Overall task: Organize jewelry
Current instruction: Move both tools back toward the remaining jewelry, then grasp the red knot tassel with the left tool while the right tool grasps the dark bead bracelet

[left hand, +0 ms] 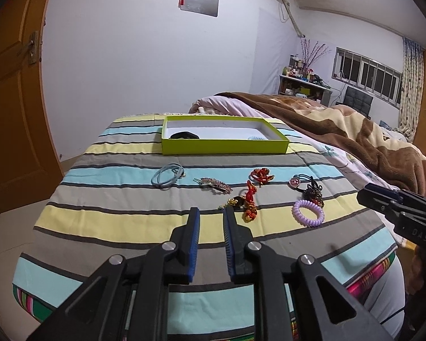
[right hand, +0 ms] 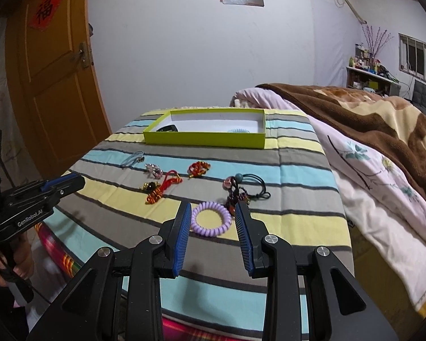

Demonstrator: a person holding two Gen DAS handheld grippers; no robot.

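Note:
A lime-green box (left hand: pixel 224 145) (right hand: pixel 204 139) sits at the far end of the striped cloth, with a black band (left hand: pixel 184 135) and a pale blue coil tie (left hand: pixel 255 137) inside. In front lie a blue hair tie (left hand: pixel 167 175), a sparkly clip (left hand: pixel 214 184), red knot charms (left hand: pixel 250 199) (right hand: pixel 198 168), a dark beaded tie (left hand: pixel 312 191) and a purple coil tie (left hand: pixel 308 213) (right hand: pixel 211 218). My left gripper (left hand: pixel 211 213) is open and empty, just short of the red charm. My right gripper (right hand: pixel 214 209) is open, its fingers either side of the purple coil tie in the picture, above the cloth.
The striped cloth (left hand: pixel 127 221) covers a table edge-on to a bed with a brown blanket (right hand: pixel 369 119) on the right. A wooden door (right hand: pixel 51 91) stands at the left. A person's hand (right hand: pixel 11 267) holds the left gripper's handle.

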